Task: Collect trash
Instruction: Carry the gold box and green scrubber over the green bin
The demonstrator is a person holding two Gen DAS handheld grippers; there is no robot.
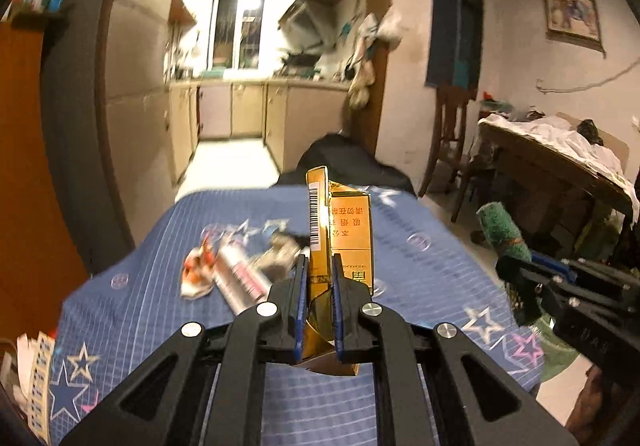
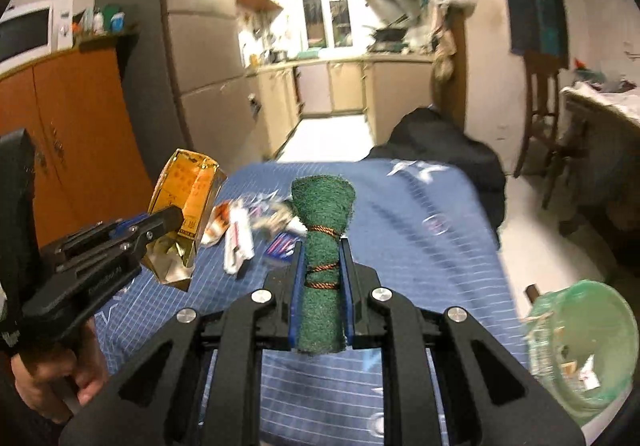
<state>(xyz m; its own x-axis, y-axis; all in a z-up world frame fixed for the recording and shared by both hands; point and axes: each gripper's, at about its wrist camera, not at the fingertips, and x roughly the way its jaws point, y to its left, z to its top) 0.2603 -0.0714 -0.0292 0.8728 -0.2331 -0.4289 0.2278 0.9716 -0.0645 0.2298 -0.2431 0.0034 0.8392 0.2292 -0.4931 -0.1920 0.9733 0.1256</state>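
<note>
Two hand-held tongs are working above a desk [image 1: 420, 246] covered by a blue cloth printed with a white grid and stars.

The left tongs [image 1: 320, 278] are clamped on a crumpled gold cigarette pack [image 1: 340, 221], holding it upright and clear of the cloth. In the right wrist view the same pack [image 2: 188, 197] is showing at the left, tilted, with the person's left hand [image 2: 52, 378] gripping the handle below it.

The right tongs [image 2: 322, 266] are clamped on a rolled green scouring pad [image 2: 322, 230] bound with copper-coloured wire, also lifted off the cloth.

More litter is lying in a loose cluster on the far left part of the desk: a silver tube [image 1: 240, 278], an orange and white wrapper [image 1: 198, 270] touching it, and small scraps [image 1: 280, 242] beside them, too blurred to name.

A pale green bin [image 2: 580, 350] lined with a thin bag is sitting off the desk's right edge, low in the right wrist view, with a few scraps already inside.

Both tongs appear to be in the carrying step, each loaded with one piece. The next move likely calls for swinging each load rightward over the bin's mouth and parting the tongs only once above the opening, the right tongs being nearer. The remaining cluster would still need collecting.
</note>
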